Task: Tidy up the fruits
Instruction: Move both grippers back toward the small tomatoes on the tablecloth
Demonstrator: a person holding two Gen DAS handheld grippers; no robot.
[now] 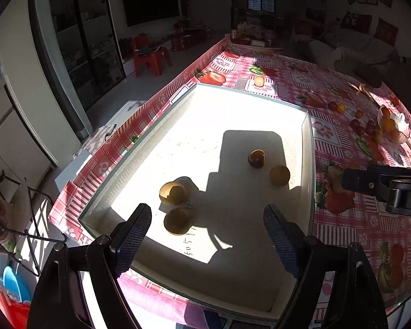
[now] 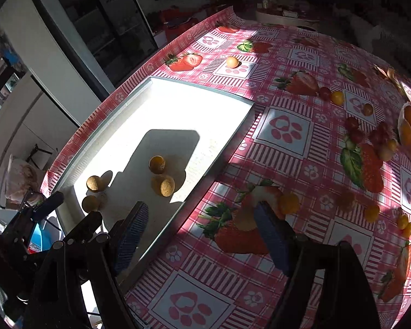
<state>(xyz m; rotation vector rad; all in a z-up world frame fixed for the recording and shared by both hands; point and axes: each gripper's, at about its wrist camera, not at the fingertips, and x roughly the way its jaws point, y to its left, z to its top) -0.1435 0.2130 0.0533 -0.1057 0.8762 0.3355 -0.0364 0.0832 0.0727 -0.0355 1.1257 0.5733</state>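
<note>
Now four round brown fruits (image 1: 175, 192) sit in the white box (image 1: 305, 137). The left tongs (image 1: 208, 227) are spread wide above them, holding nothing. The right tongs (image 2: 202, 233) are spread too, over the table (image 2: 287, 288). Next, I think, they must pinch a loose yellow fruit (image 2: 288, 203).

White tray (image 1: 305, 137), tan-brown fruits (image 1: 279, 175), pink checked strawberry-print tablecloth (image 2: 287, 131).
</note>
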